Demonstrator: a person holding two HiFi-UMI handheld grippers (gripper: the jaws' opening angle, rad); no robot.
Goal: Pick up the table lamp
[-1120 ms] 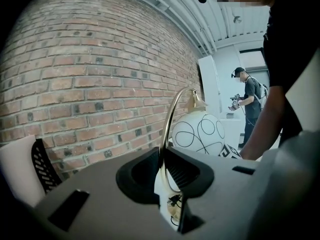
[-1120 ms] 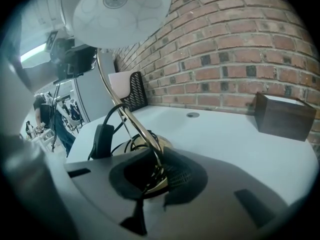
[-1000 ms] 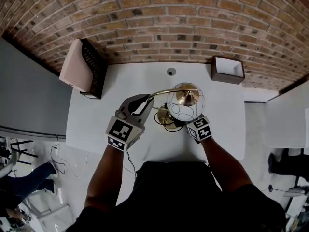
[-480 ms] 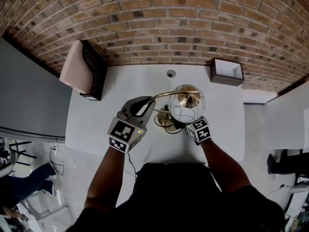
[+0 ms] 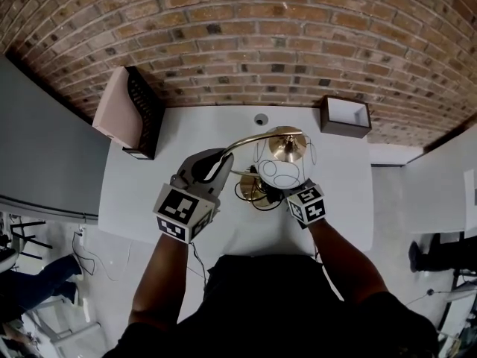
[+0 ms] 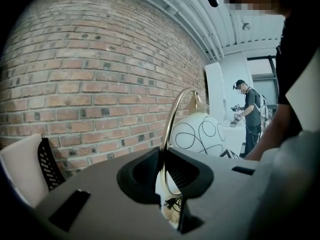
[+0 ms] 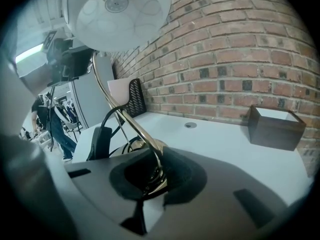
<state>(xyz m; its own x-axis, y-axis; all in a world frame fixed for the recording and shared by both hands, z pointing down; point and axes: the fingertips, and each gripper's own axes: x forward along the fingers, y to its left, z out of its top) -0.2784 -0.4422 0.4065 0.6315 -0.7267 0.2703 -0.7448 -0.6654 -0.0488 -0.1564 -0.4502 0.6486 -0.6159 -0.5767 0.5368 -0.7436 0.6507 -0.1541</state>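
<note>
the lamp (image 5: pixel 277 166) stands over the middle of the white desk (image 5: pixel 134 200), between the two tongs and in front of the brick wall (image 5: pixel 261 43). it has a round white shade (image 6: pixel 200 134) with thin black loops drawn on it, hanging from a curved brass arm (image 5: pixel 250 140), and a round brass base (image 5: pixel 252 189) with a black cord (image 5: pixel 257 200) coiled beside it. whether the base touches the desk cannot be told.

the left tongs (image 6: pixel 162 181) are clenched on the brass arm where it rises ahead of the shade. the right tongs (image 7: pixel 152 176) are clenched on the thin brass stem low down, just beside the base, with the shade overhead in the right gripper view.

a dark box (image 5: pixel 346 115) with a white inside sits at the desk's far right corner. a pale file holder (image 5: pixel 123 110) with a black mesh side stands at the far left edge. a small round hole (image 5: pixel 260 118) lies in the desk near the wall.
</note>
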